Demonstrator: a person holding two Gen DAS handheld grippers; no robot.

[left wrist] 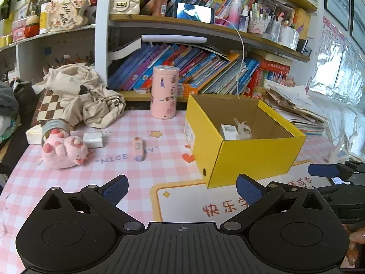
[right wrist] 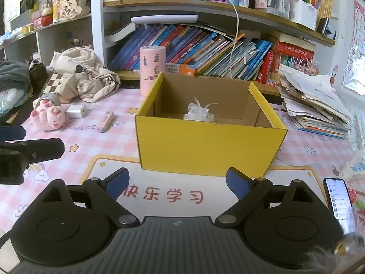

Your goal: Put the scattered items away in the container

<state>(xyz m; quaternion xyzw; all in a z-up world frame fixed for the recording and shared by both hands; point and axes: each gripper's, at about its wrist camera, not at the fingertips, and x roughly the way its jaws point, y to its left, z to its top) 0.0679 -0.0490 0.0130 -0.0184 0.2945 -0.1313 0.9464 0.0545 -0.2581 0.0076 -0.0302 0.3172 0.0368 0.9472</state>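
Note:
A yellow cardboard box [left wrist: 248,157] [right wrist: 205,146] stands open on the pink checked mat; inside lie a small white box [left wrist: 229,132] and a clear crinkled wrapper [right wrist: 199,111]. Left of it on the mat lie a pink plush pig [left wrist: 65,151] [right wrist: 49,116], a white charger block [left wrist: 93,139] [right wrist: 76,111] and a small pink stick-shaped item [left wrist: 139,148] [right wrist: 106,121]. My left gripper [left wrist: 182,188] is open and empty, near the box's front corner. My right gripper [right wrist: 178,183] is open and empty, just in front of the box.
A pink cylinder [left wrist: 164,92] stands behind the mat by the bookshelf. Crumpled cream cloth [left wrist: 84,98] lies on a chessboard at the back left. A paper stack [right wrist: 314,105] sits right of the box. A lit phone [right wrist: 340,203] lies at the mat's right front.

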